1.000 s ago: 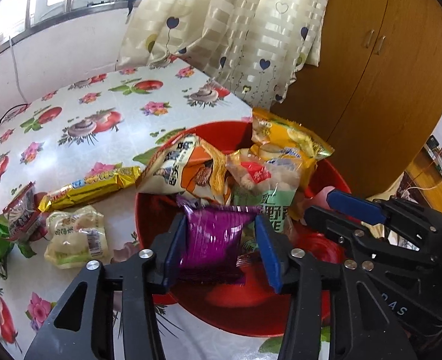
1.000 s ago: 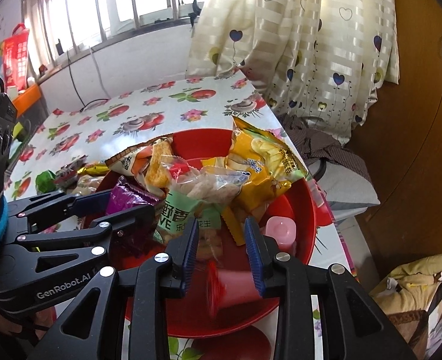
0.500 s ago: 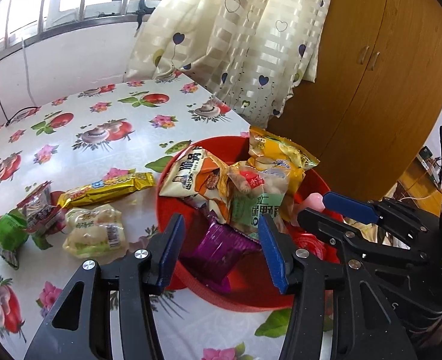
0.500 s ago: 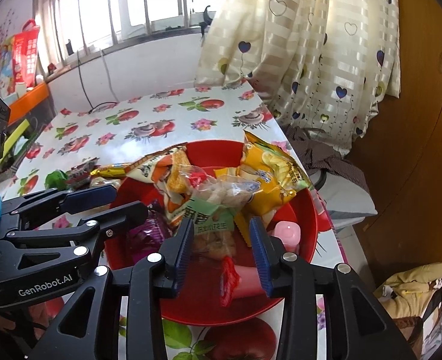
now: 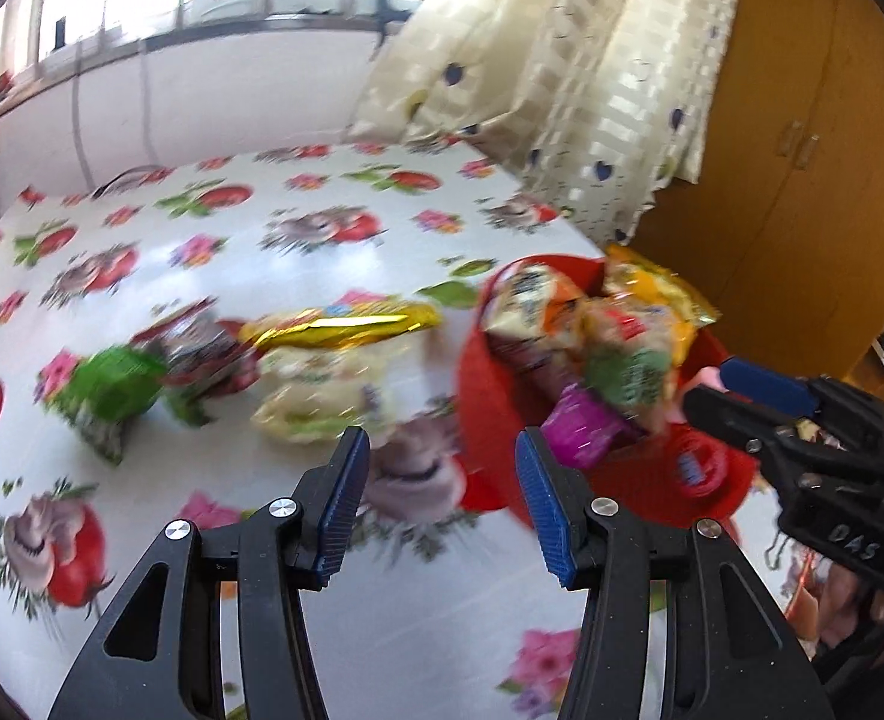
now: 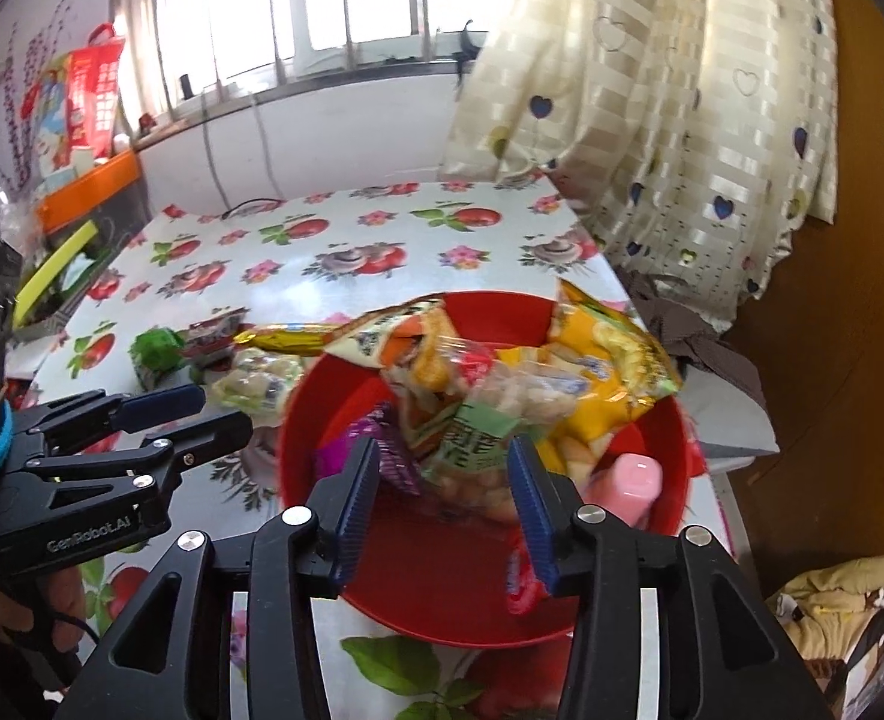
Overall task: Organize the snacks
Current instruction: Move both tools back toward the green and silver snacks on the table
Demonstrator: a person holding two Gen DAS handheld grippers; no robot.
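Motion blur smears the left wrist view: the green packet [image 5: 109, 387], gold wrapper [image 5: 346, 324] and pale bag [image 5: 316, 396] on the counter [image 5: 262, 252] have no readable print. The left tongs [image 5: 436, 510] stand spread over bare cloth, empty. The red bowl [image 6: 670, 420] holds heaped snack bags [image 6: 502, 384]; the purple packet [image 6: 391, 456] is half hidden. The right tongs [image 6: 445, 507] are opening, nothing pinched, their right pad covering part of a red-wrapped sweet [image 6: 517, 585].

One red bowl [image 6: 298, 456]; four snack packets [image 5: 328, 396] on table [image 5: 214, 276].
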